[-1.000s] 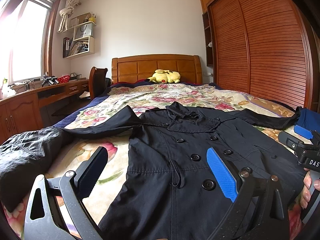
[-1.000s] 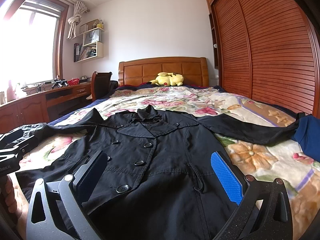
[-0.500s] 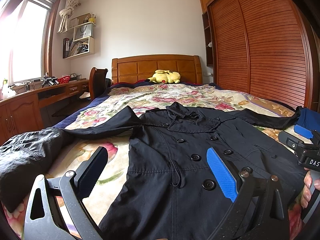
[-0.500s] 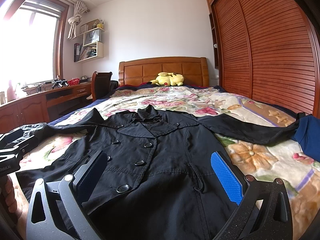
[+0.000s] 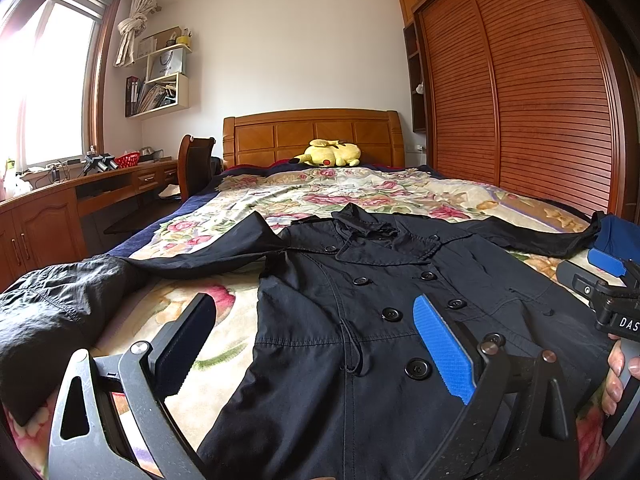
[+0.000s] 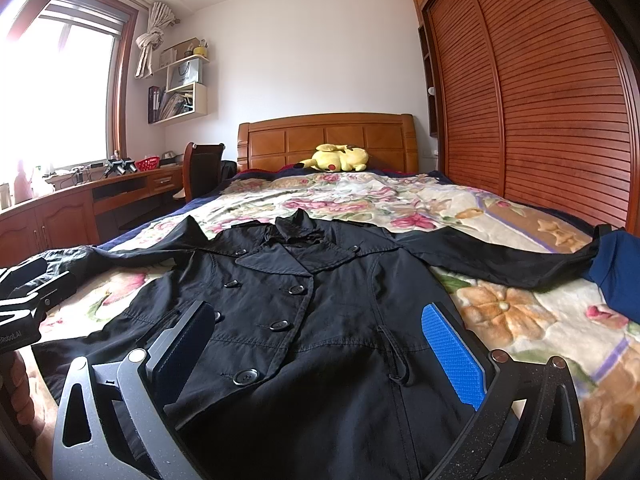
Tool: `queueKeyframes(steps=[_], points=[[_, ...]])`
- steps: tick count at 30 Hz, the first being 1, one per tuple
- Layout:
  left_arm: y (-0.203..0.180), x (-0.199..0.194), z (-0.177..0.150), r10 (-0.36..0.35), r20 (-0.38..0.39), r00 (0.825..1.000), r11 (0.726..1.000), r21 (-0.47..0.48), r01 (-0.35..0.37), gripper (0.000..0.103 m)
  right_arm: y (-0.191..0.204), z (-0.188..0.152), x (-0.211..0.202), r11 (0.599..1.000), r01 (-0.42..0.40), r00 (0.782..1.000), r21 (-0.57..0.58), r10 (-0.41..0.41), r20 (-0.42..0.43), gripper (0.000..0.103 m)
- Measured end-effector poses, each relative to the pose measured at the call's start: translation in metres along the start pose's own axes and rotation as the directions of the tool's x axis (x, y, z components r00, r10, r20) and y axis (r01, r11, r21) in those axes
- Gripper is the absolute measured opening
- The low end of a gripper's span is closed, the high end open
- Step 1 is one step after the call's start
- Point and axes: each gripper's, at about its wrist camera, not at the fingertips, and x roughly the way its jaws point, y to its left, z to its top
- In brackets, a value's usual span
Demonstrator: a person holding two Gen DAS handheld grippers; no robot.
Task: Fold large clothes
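Note:
A black double-breasted coat (image 5: 372,312) lies flat and face up on the floral bedspread (image 5: 344,196), collar toward the headboard, both sleeves spread sideways. It also shows in the right wrist view (image 6: 312,300). My left gripper (image 5: 316,344) is open and empty, hovering above the coat's lower left front. My right gripper (image 6: 320,344) is open and empty above the coat's lower middle. The right gripper's body shows at the right edge of the left wrist view (image 5: 604,296). The left gripper's body shows at the left edge of the right wrist view (image 6: 28,296).
A yellow plush toy (image 5: 330,153) lies by the wooden headboard (image 5: 312,132). A blue garment (image 6: 616,268) sits at the bed's right edge by the coat's sleeve end. A desk (image 5: 60,200) and chair (image 5: 196,164) stand left. A slatted wardrobe (image 5: 520,100) lines the right.

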Motion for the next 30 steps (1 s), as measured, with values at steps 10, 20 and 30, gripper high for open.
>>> queueKeyframes(steps=[10,20,30], points=[[0.006,0.000,0.009,0.014,-0.034,0.999,0.999,0.038,-0.013,0.100,0.002,0.009,0.000,1.000,0.008,1.000,-0.010,-0.008,-0.027,0.103],[0.037,0.024,0.021,0.051,-0.125,0.991,0.996,0.083,-0.041,0.100,0.008,0.033,0.006,0.998,-0.056,0.998,-0.002,0.056,-0.028,0.103],[0.071,0.060,0.031,0.101,-0.184,0.978,0.990,0.118,-0.080,0.100,0.020,0.055,0.028,0.992,-0.120,0.992,-0.034,0.118,-0.048,0.103]])
